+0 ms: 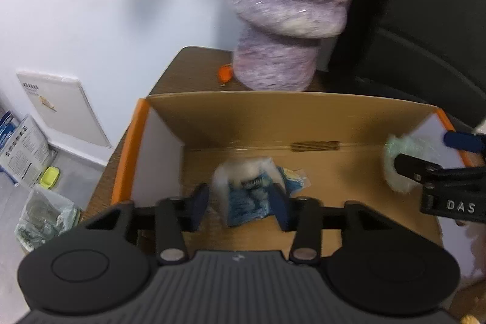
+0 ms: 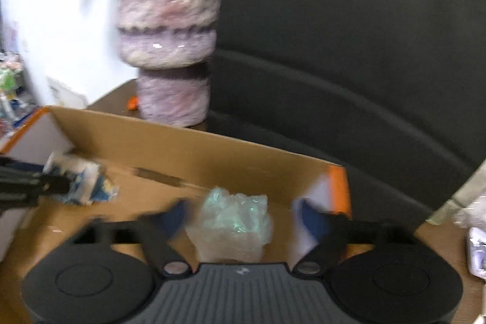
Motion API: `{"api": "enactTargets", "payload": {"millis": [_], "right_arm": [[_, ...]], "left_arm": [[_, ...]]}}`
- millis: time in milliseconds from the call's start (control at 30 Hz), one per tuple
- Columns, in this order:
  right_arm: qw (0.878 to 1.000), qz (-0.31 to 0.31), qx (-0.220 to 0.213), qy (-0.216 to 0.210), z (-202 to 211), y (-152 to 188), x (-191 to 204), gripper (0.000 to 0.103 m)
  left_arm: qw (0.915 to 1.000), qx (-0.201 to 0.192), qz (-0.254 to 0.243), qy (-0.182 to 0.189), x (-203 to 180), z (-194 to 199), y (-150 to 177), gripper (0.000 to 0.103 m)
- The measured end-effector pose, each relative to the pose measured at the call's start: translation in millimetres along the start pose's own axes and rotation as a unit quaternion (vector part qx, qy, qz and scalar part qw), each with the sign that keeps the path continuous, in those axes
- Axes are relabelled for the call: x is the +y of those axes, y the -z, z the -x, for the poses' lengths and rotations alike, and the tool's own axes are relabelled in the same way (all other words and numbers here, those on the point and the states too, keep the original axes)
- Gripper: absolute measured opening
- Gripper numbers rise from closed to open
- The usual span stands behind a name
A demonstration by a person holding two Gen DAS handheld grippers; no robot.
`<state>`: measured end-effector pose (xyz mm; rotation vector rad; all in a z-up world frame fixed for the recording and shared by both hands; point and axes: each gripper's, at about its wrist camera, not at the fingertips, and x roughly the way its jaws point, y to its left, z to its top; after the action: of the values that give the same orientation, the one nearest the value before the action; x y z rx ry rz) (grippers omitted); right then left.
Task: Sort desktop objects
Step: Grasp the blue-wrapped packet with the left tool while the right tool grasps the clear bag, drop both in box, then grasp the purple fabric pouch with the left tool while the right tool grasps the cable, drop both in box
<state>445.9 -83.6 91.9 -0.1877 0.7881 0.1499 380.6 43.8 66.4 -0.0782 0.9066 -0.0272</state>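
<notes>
An open cardboard box [image 1: 243, 117] with orange edges stands on the brown desk; it also shows in the right wrist view [image 2: 188, 148]. My left gripper [image 1: 240, 204] is over the box, jaws apart, with a crumpled blue and white wrapper [image 1: 252, 190] between the fingers; contact is unclear. The wrapper also shows in the right wrist view [image 2: 82, 181]. My right gripper [image 2: 243, 217] is open over the box's right end, with a clear greenish plastic wad [image 2: 234, 223] loose between its wide-apart fingers. The wad also shows in the left wrist view [image 1: 398, 160].
A tall furry purple and white cylinder [image 1: 288, 8] stands on the desk behind the box, next to a small orange object [image 1: 225, 72]. A dark chair [image 2: 349, 50] is at the right. Bags and boxes [image 1: 27, 154] lie on the floor at the left.
</notes>
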Motion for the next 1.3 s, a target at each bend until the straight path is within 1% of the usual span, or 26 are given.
{"api": "enactTargets", "payload": {"millis": [33,67,100,133,167,233,300,433,533,600,667,733,833,900,933,1000,1100,1233,1300], "right_arm": [[1.000,-0.002,0.000,-0.009,3,1,0,0.093],[1.000,-0.007,0.005,-0.009,5,0,-1,0.093],[1.000,-0.013,0.006,-0.010,8,1,-1,0.093],[1.000,-0.019,0.005,-0.010,13,2,-1,0.093],[1.000,-0.025,0.004,-0.013,17,-2,-4,0.093],[0.999,-0.033,0.002,-0.019,31,-4,-3,0.095],[0.999,-0.038,0.000,-0.017,45,-6,-5,0.096],[0.998,-0.054,0.005,-0.022,80,-10,-5,0.098],[0.998,-0.058,0.010,-0.028,113,-5,-5,0.098],[0.998,-0.053,0.009,-0.026,137,2,-2,0.100],[0.999,-0.046,0.004,-0.024,161,13,0,0.102],[0.999,-0.044,0.002,-0.024,182,26,3,0.102],[0.998,-0.053,-0.003,-0.037,207,46,6,0.102],[0.997,-0.059,-0.008,-0.048,223,64,9,0.102],[0.997,-0.061,-0.010,-0.053,223,70,12,0.102],[0.996,-0.061,-0.018,-0.069,237,89,17,0.102],[0.994,-0.053,-0.017,-0.089,254,118,25,0.102],[0.994,-0.033,-0.015,-0.102,273,151,38,0.102],[0.993,-0.025,-0.017,-0.114,279,166,41,0.102]], "left_arm": [[1.0000,-0.002,-0.006,0.001,-2,6,0,0.074],[0.9999,-0.009,-0.009,0.000,-3,15,2,0.083],[0.9997,-0.021,-0.009,0.000,-3,26,2,0.096],[0.9996,-0.028,-0.010,0.001,-3,36,1,0.101],[0.9992,-0.038,-0.010,0.005,-1,52,1,0.101],[0.9990,-0.043,-0.010,0.010,0,73,-4,0.103],[0.9986,-0.053,-0.001,0.003,7,99,-4,0.103],[0.9986,-0.052,-0.006,-0.005,13,136,-6,0.103],[0.9980,-0.061,-0.006,-0.016,17,167,4,0.103],[0.9976,-0.065,-0.006,-0.023,16,184,16,0.103],[0.9976,-0.060,-0.004,-0.034,11,195,32,0.103],[0.9976,-0.053,-0.013,-0.041,5,203,49,0.103],[0.9972,-0.057,-0.020,-0.044,-3,217,76,0.103],[0.9973,-0.062,-0.009,-0.038,-7,228,96,0.103],[0.9973,-0.065,-0.006,-0.035,-8,234,105,0.103],[0.9965,-0.076,0.000,-0.036,-11,245,126,0.103],[0.9959,-0.086,-0.007,-0.026,-16,255,154,0.103],[0.9964,-0.084,-0.012,-0.005,-22,257,189,0.103],[0.9952,-0.094,-0.028,-0.006,-26,255,206,0.103]]}}
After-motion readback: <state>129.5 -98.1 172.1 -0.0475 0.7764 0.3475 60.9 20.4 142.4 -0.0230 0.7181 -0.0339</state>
